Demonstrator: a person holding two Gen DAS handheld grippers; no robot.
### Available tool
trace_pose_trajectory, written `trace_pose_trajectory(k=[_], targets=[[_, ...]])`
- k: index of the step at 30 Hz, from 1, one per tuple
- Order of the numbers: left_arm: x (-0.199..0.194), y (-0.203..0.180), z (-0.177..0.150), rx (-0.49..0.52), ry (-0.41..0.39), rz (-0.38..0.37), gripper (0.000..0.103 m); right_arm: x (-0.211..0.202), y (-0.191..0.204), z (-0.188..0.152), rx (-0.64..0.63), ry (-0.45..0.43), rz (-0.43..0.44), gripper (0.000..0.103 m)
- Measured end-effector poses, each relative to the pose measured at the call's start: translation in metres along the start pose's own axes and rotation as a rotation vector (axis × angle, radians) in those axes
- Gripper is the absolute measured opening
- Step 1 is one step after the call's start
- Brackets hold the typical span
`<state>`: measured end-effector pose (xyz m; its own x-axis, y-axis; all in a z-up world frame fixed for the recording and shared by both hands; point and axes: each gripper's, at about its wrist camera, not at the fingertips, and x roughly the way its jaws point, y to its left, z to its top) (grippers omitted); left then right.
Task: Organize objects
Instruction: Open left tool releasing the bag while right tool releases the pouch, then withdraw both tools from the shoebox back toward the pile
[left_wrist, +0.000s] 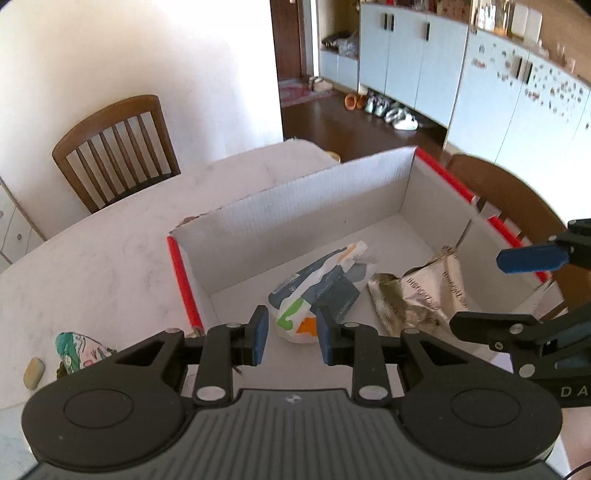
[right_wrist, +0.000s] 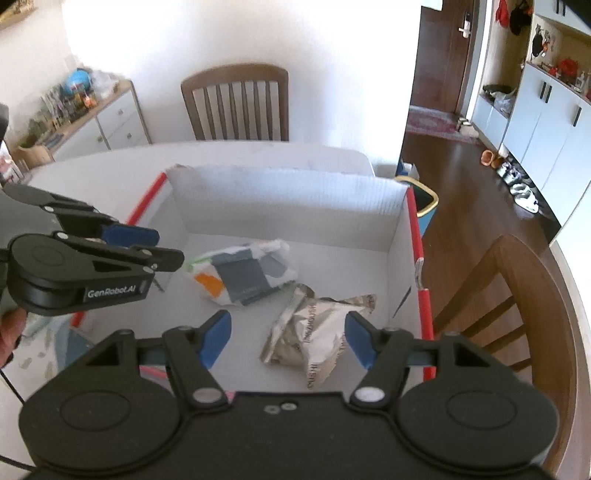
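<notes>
We are hovering both grippers over the cardboard box (left_wrist: 295, 199), left gripper (left_wrist: 291, 338) parted and empty, right gripper (right_wrist: 288, 338) wide and empty. The white packet (left_wrist: 317, 288) and foil packet (right_wrist: 317, 325) are lying inside the box. We are judging the floral pouch (left_wrist: 79, 350) and small beige piece (left_wrist: 34, 372) on the table (left_wrist: 92, 258) as next: left reaching back, closing.

Left claw (left_wrist: 289, 334): black linkage arms, blue fingertip pads (left_wrist: 260, 334) parted, gripping nothing.
Right claw (right_wrist: 288, 338): same build, pads (right_wrist: 216, 338) spread wider, likewise unloaded.
</notes>
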<state>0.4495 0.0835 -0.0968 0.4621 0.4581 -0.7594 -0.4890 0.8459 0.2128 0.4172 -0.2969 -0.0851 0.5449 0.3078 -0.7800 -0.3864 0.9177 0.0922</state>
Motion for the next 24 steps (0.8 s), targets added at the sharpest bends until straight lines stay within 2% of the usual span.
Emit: trace_pose_trajectory(k=[2,4,6,11,24], targets=[[-0.010,0.005,-0.002,-0.019,-0.015,-0.009,0.031,-0.009,0.004,-0.001,0.003,-0.019,0.005,0.069],[-0.020,0.007,-0.006,-0.033,-0.034,-0.018,0.044,-0.018,0.009,-0.003,0.007,-0.042,0.006,0.072],[-0.032,0.010,-0.012,-0.040,-0.063,-0.024,0.053,-0.026,0.014,-0.006,0.011,-0.062,0.005,0.072],[-0.058,0.019,-0.023,-0.060,-0.111,-0.037,0.058,-0.041,0.028,-0.009,0.038,-0.105,0.006,0.075],[-0.108,0.056,-0.057,-0.085,-0.191,-0.056,0.082,-0.072,0.085,-0.017,0.080,-0.219,0.001,0.093]])
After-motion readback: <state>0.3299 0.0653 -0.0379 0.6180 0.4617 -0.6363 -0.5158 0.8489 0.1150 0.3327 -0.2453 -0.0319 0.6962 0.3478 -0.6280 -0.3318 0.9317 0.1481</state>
